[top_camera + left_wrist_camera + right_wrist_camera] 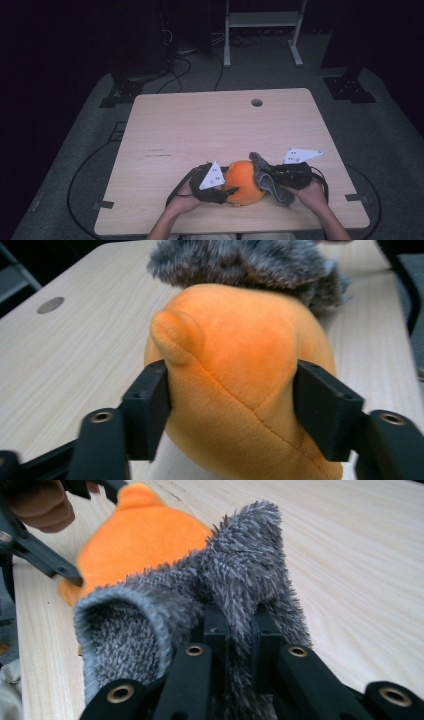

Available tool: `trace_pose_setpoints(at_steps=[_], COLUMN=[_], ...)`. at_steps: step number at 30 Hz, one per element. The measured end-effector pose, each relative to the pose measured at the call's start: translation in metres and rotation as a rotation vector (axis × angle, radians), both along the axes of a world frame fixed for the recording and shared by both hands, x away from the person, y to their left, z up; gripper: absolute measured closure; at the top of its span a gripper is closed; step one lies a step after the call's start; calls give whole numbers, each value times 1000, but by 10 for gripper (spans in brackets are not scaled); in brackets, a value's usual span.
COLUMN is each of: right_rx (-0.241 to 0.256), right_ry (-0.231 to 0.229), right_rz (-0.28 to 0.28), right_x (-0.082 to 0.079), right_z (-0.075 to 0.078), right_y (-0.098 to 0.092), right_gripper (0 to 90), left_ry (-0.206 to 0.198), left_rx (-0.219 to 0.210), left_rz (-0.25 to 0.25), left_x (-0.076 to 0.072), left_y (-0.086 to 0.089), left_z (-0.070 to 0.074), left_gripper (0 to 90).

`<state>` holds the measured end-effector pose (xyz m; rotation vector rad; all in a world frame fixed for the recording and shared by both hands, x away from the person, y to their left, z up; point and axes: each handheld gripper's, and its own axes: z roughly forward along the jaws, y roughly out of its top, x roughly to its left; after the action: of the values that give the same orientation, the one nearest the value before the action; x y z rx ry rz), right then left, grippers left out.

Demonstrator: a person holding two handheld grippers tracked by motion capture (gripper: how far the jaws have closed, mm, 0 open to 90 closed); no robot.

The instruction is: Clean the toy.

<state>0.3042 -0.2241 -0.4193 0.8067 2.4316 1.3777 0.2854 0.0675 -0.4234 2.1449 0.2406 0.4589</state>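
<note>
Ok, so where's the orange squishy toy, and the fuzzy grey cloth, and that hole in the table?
orange plush toy (240,355): left gripper view, middle of its front.
fuzzy grey cloth (250,565): right gripper view, upper fold.
table hole (257,103): high view, centre of the hole, near the far edge.

A pale wooden table (200,125) stands on grey carpet (380,135), white metal frame (262,20) behind, surroundings dark.

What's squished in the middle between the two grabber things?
An orange plush toy sits between the left gripper, clamped on it, and the right gripper, pinching a grey fuzzy cloth, per the high view.
</note>
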Motion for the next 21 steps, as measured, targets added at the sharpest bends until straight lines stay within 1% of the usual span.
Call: trace_pose_setpoints(at_steps=[1, 2, 3, 4, 5, 6, 7, 8, 9, 10, 11, 12, 13, 14, 15, 16, 17, 18, 19, 20, 21], right_rx=[3, 3, 13, 13, 0, -19, -30, -23, -9, -9, -4, 13, 0, 0, -29, -29, -21, -21, 0, 0, 8], right_ry=[-16, -16, -41, -55, -68, -77, -78, -74, -64, -64, -60, -41, -45, -45, -39, -39, -27, -27, -45, -45, -65], right_rz=[11, 11, 48, 65, 78, 85, 89, 93, 94, 94, 90, 72, 62, 62, 30, 30, 16, 16, 52, 52, 106], right_x=[-4, -4, -11, -14, -16, -17, -17, -15, -13, -13, -11, -8, -8, -8, -5, -5, -5, -5, -10, -10, -17], right_z=[5, 5, 15, 19, 22, 22, 19, 16, 11, 11, 7, 4, 4, 4, 3, 3, 6, 6, 16, 16, 27], right_y=[2, 2, 8, 13, 18, 23, 26, 27, 26, 26, 24, 19, 17, 17, 11, 11, 7, 7, 11, 11, 25], right_gripper=[810, 810, 809, 809, 809, 809, 809, 809, 809, 809, 809, 809, 809, 809, 809, 809, 810, 810, 811, 811, 810], left_ry=[-20, -20, -21, -21, -19, -19, 23, 48, 50, 50, 45, 43, 36, 36, 16, 16, 9, 0, -28, -28, -57], left_rx=[18, 18, 13, 13, 14, 14, 13, 10, 8, 8, 8, 2, 4, 4, 15, 15, 17, 25, 38, 38, 51], left_rz=[-2, -2, -9, -9, -27, -27, -60, -76, -78, -78, -78, -77, -74, -74, -58, -58, -52, -55, -68, -68, -86], left_x=[-2, -2, -3, -3, -4, -4, -4, -2, -2, -2, -2, -1, -1, -1, -1, -1, -2, -3, -6, -6, -10], left_y=[-2, -2, -3, -3, -4, -4, -1, 1, 2, 2, 4, 4, 4, 4, 3, 3, 2, 0, -4, -4, -7], left_z=[0, 0, 0, 0, -1, -1, 0, 1, 0, 0, 0, 1, 1, 1, 0, 0, 0, 0, 1, 1, 1], left_gripper=[370, 373, 373, 373, 368, 351, 314, 263, 245, 250, 250, 283, 304, 324, 343, 356, 363, 363, 366, 367, 367])
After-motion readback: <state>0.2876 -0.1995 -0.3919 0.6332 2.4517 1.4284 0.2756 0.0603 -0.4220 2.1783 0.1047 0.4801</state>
